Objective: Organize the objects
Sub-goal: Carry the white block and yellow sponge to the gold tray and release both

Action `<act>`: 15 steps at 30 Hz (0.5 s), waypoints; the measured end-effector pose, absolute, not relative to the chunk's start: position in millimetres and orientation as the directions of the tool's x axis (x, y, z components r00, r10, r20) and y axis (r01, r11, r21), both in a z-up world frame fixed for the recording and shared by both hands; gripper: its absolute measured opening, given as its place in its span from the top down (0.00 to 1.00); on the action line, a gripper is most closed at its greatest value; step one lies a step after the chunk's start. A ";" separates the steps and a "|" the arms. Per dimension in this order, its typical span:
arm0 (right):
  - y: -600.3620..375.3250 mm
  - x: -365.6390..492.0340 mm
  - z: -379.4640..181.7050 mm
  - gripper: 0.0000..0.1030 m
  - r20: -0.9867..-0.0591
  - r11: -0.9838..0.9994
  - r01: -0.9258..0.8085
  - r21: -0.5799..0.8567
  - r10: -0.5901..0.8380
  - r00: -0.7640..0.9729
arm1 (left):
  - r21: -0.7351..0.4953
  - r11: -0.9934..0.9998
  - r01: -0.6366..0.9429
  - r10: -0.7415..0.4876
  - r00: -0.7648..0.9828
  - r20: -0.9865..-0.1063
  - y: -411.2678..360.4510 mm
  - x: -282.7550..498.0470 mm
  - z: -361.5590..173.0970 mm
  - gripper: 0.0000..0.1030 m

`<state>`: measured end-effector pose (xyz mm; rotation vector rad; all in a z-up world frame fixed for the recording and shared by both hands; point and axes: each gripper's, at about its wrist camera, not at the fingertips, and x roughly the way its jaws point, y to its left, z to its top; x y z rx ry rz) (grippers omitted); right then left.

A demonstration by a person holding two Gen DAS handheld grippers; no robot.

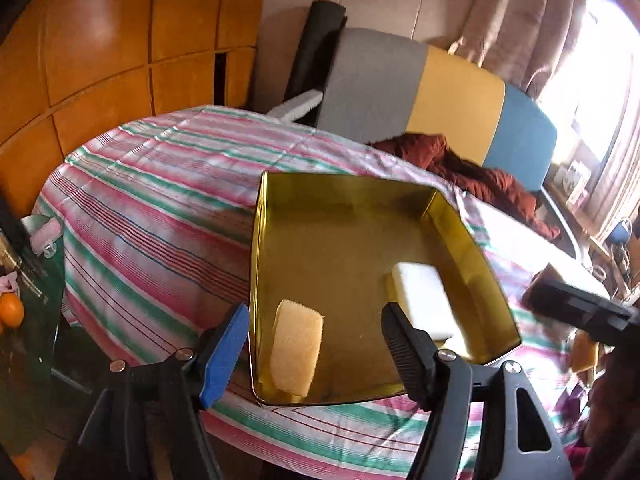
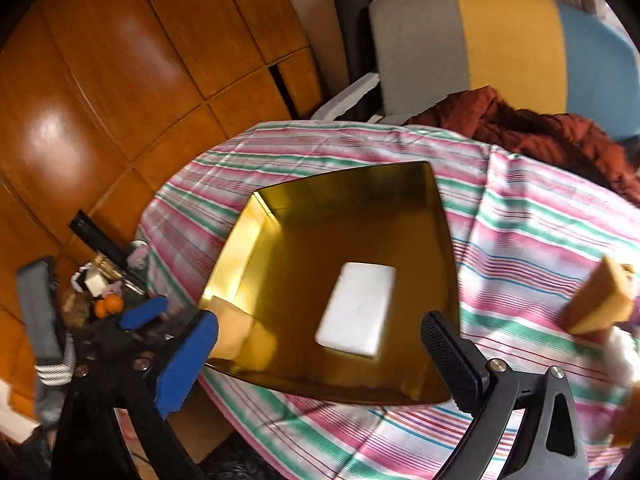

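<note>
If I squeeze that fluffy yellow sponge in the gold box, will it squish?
Probably. The yellow sponge has a rough, porous face, so it likely gives under a pinch and springs back. It looks light, and it lies flat in the gold box, so it should not roll, though it might slide on the shiny floor.

i find no text, label, brand, number or sign that i can read in either of my views. small items on the shelf [image 1: 576, 184] at about 3 o'clock in my left view are too blown out and blurred to tell whether they carry print.
</note>
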<state>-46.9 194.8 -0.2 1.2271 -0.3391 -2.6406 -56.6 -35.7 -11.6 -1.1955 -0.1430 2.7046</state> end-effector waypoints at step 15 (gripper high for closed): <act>184.4 -11.0 -0.3 0.00 -0.696 -0.993 0.058 0.104 -0.114 -0.709 | -0.090 -0.986 -0.140 0.164 -0.726 -0.667 -16.9 -32.0 14.0 0.33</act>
